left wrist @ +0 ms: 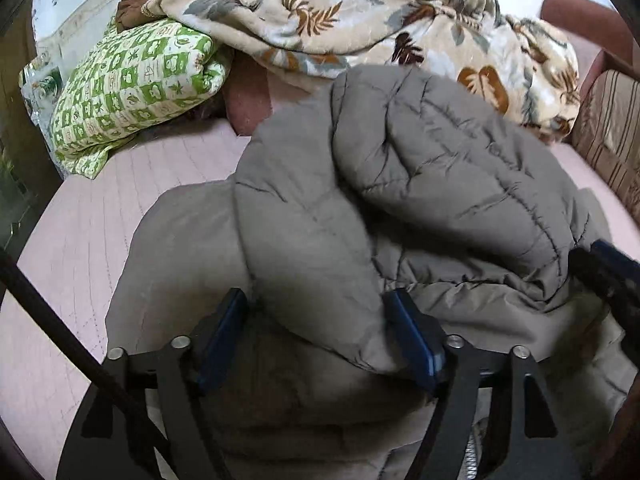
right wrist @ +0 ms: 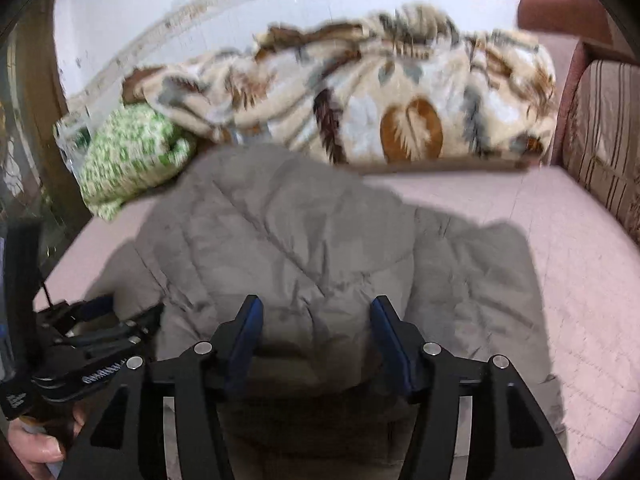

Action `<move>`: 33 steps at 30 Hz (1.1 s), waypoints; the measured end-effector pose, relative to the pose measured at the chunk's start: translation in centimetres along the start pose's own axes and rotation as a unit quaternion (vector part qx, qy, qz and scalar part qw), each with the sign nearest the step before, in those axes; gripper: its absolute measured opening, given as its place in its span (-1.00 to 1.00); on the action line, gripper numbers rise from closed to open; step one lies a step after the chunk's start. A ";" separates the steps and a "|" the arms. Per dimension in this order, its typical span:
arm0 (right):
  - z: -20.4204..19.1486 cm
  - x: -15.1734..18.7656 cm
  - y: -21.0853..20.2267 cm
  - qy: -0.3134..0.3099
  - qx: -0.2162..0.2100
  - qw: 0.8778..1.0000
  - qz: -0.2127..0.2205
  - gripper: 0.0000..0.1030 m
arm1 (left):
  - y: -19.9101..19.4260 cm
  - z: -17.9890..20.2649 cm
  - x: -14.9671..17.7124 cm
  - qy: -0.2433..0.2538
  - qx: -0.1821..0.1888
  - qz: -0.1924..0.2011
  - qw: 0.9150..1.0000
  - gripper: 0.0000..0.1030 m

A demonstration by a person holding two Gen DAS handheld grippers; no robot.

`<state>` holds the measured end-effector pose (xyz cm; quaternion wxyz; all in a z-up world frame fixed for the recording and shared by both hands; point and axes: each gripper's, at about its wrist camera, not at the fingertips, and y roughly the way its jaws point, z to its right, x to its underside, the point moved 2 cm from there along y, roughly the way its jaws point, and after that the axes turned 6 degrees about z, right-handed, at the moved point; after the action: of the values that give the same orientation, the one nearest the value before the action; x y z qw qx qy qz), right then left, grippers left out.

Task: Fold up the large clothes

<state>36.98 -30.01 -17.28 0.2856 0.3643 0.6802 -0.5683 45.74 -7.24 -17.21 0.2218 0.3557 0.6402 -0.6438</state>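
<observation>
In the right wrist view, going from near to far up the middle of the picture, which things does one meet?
right gripper with open jaws → grey padded jacket → pink bed cover → leaf-print blanket → white wall.

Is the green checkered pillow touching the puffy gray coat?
Apart. In the left wrist view, a strip of pink bed cover shows between the green pillow and the gray coat.
</observation>
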 end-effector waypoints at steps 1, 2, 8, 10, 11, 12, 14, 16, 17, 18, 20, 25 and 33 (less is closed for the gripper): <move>0.0 0.3 0.5 -0.003 0.002 1.000 -0.014 0.19 | 0.1 0.1 0.1 0.004 -0.004 -0.001 1.000 0.49; 0.0 0.7 1.1 -0.009 0.006 1.000 -0.025 0.20 | 0.1 0.0 0.1 0.005 -0.005 -0.002 1.000 0.52; 0.6 1.5 1.7 -0.011 0.009 0.999 -0.044 0.24 | 0.7 0.0 0.4 0.010 -0.008 -0.007 1.000 0.60; 0.5 1.7 1.7 -0.020 0.012 0.999 -0.046 0.26 | 0.3 0.0 0.5 0.009 -0.006 -0.002 1.000 0.60; 0.5 1.7 1.4 -0.019 0.012 0.999 -0.044 0.26 | 0.0 0.0 0.5 0.008 -0.006 0.002 1.000 0.60; 0.4 1.7 1.2 -0.018 0.010 0.999 -0.043 0.26 | -0.2 -0.1 0.5 0.009 -0.007 0.005 1.000 0.60; 0.4 1.4 0.5 -0.011 0.003 0.999 -0.038 0.26 | -0.9 0.0 0.5 0.008 -0.007 0.011 1.000 0.60; 0.6 1.1 -0.4 -0.001 -0.002 0.999 -0.033 0.26 | -1.5 0.0 0.4 0.005 -0.004 0.013 1.000 0.60; 0.7 1.0 -0.9 0.004 -0.003 1.000 -0.029 0.26 | -1.8 0.0 0.5 0.005 -0.002 0.014 1.000 0.60; 0.7 1.0 -1.2 0.007 -0.004 1.000 -0.027 0.26 | -2.1 0.0 0.5 0.004 -0.002 0.016 1.000 0.60; 0.8 0.9 -2.0 0.011 -0.005 1.000 -0.026 0.26 | -2.9 0.2 0.8 0.009 -0.003 0.019 1.000 0.60; 0.3 0.7 -4.4 0.003 -0.011 1.000 -0.018 0.26 | -5.1 0.2 1.4 0.025 -0.011 0.031 0.999 0.60; -0.6 1.6 -9.6 -0.002 -0.022 0.999 -0.024 0.26 | -10.1 -2.0 3.5 -0.010 0.004 0.033 0.999 0.60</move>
<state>28.18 -29.99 -13.06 0.2814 0.3407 0.7001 -0.5609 36.32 -3.88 -12.89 0.2480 0.3711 0.6232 -0.6421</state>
